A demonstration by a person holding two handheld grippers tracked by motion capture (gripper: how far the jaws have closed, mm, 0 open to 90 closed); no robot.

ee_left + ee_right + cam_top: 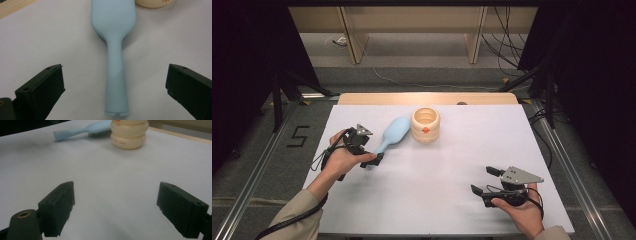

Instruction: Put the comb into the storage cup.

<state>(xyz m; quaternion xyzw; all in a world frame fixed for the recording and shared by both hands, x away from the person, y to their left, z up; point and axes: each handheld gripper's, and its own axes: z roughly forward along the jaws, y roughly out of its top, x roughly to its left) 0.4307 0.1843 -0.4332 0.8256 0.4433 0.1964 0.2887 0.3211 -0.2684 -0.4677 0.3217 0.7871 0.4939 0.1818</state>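
A light blue hairbrush (394, 131) lies bristles down on the white table sheet (437, 175), its head next to a cream ribbed pot (425, 125). My left gripper (371, 150) is at the handle's end. In the left gripper view its jaws stand wide apart on either side of the brush handle (115, 75), with clear gaps on both sides. My right gripper (484, 180) rests near the front right of the sheet, open and holding nothing. The right gripper view shows the brush (80, 131) and pot (129, 133) far ahead of the right gripper (116, 195).
The pot (155, 3) has an open top and an orange mark on its side. A wooden table edge (427, 98) runs behind the sheet. Cables lie on the floor beyond, and dark stands flank the table on both sides.
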